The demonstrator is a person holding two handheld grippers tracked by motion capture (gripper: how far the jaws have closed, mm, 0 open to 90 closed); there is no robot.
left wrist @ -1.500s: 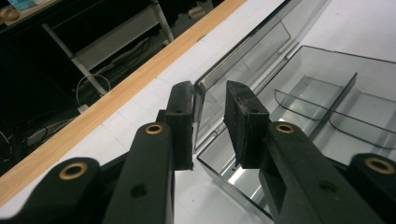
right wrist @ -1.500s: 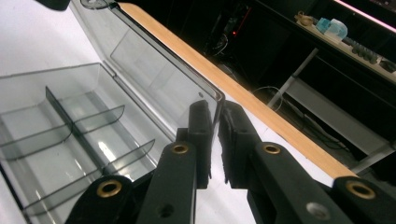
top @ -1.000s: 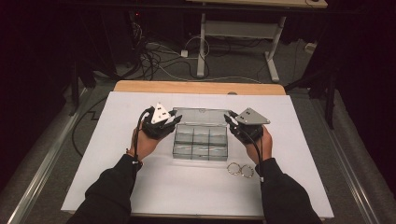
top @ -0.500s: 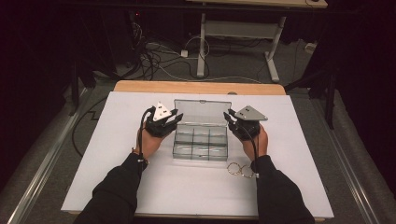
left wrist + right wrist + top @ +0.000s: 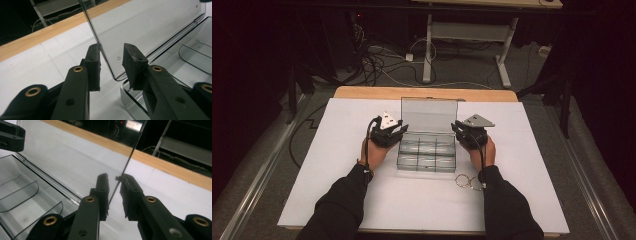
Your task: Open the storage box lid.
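Nearest us in the high view, our dark sleeves come up from the bottom edge, and a small wire ring piece [image 5: 466, 181] lies on the white tabletop [image 5: 312, 170] just beside our right wrist. Ahead of the hands sits the clear box [image 5: 427, 155], its divided compartments open to view, resting at the middle of the tabletop. Our left tool [image 5: 398, 131] is at the box's left rear corner and our right tool [image 5: 458, 131] at its right rear corner. The lid [image 5: 429, 115] stands raised at the back, close to upright. In the left gripper view, the left tool [image 5: 111, 61] straddles the lid's [image 5: 150, 27] side edge with its jaws partly apart: the edge runs just by one pad and a clear gap remains to the other, so it grips nothing. In the right gripper view, the right tool [image 5: 114, 188] has the lid's [image 5: 75, 152] other edge between its jaws, closer together, yet we cannot tell whether the pads press on it. Beyond the lid runs the tabletop's wooden edge [image 5: 422, 92], then the floor with cables [image 5: 377, 60].
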